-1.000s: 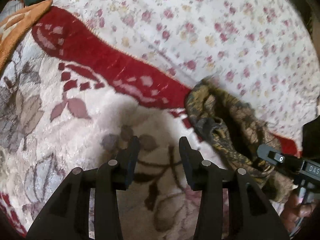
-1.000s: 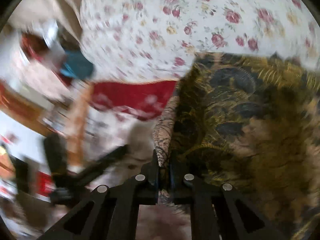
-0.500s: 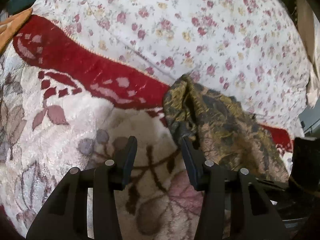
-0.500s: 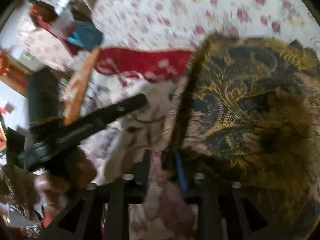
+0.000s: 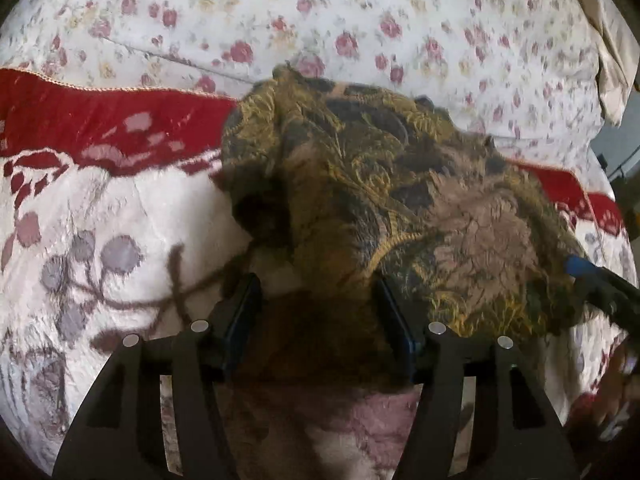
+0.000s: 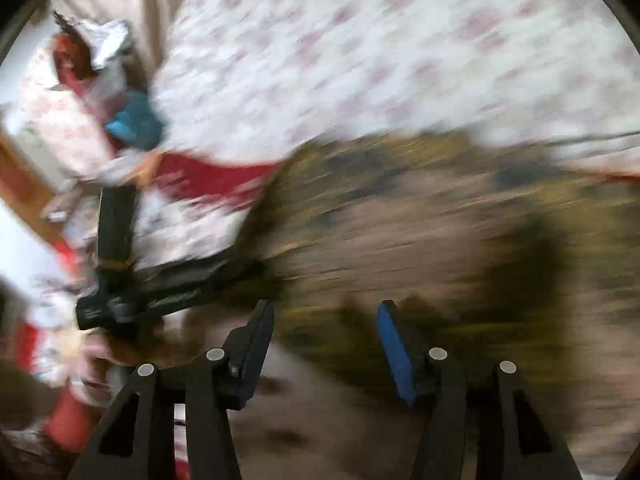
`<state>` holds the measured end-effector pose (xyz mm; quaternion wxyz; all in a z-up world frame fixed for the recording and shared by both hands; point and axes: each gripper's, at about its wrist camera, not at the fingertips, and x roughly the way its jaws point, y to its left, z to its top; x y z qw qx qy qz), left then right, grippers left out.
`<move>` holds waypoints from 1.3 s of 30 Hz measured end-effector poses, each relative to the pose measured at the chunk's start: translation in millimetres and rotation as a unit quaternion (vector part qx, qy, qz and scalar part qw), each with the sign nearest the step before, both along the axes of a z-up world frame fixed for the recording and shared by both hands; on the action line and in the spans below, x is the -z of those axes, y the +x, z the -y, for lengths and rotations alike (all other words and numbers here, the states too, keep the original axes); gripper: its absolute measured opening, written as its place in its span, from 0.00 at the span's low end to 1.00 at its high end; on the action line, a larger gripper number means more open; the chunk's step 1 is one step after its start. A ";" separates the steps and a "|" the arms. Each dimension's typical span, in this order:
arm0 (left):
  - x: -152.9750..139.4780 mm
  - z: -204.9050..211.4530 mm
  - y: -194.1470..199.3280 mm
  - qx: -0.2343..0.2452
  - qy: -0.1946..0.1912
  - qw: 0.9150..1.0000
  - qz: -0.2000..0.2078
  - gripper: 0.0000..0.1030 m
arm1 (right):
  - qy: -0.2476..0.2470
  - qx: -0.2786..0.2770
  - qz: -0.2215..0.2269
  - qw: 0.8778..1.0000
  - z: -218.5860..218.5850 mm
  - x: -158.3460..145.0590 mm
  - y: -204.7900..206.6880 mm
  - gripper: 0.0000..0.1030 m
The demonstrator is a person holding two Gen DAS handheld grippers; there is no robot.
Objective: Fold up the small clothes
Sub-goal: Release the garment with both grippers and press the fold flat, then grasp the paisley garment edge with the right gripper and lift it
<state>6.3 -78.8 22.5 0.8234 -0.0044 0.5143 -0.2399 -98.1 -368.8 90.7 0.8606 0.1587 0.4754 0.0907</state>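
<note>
The floral bedsheet filled the far part of the left wrist view, and nearer lay a plush blanket, white with grey leaves and a red band along its far edge. Across that red edge sat the small garment, a dark cloth patterned in gold and brown, bunched into a rough mound. Its long axis ran from the far left, at the blanket's red edge, toward the near right; one rumpled corner pointed up onto the bedsheet.

The left gripper pointed steeply down at the garment's near edge. Its jaws were opening, with only shadowed cloth and blanket below the gap and neither pad pressing on anything. The right gripper also tilted downward over the garment, seen through heavy blur; its jaws were opening too, and nothing was clamped between the blue pads. In that view a hand held the left gripper's handle at the near left.

No container was in sight.
</note>
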 end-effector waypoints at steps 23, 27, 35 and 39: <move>0.9 5.5 -0.8 -0.005 0.028 0.999 0.019 0.58 | -0.139 0.098 -0.100 0.980 91.0 30.4 -74.4 0.50; 0.5 5.0 -0.9 -0.004 0.028 0.999 0.019 0.58 | -0.127 0.096 -0.087 0.983 84.8 12.4 -71.4 0.50; 1.6 4.9 -0.3 -0.005 0.026 1.000 0.017 0.58 | -0.073 0.104 -0.074 0.989 77.3 9.9 -54.9 0.51; 2.3 4.2 -0.3 -0.005 0.024 1.000 0.016 0.59 | -0.047 0.080 -0.066 0.994 57.0 12.2 -32.2 0.61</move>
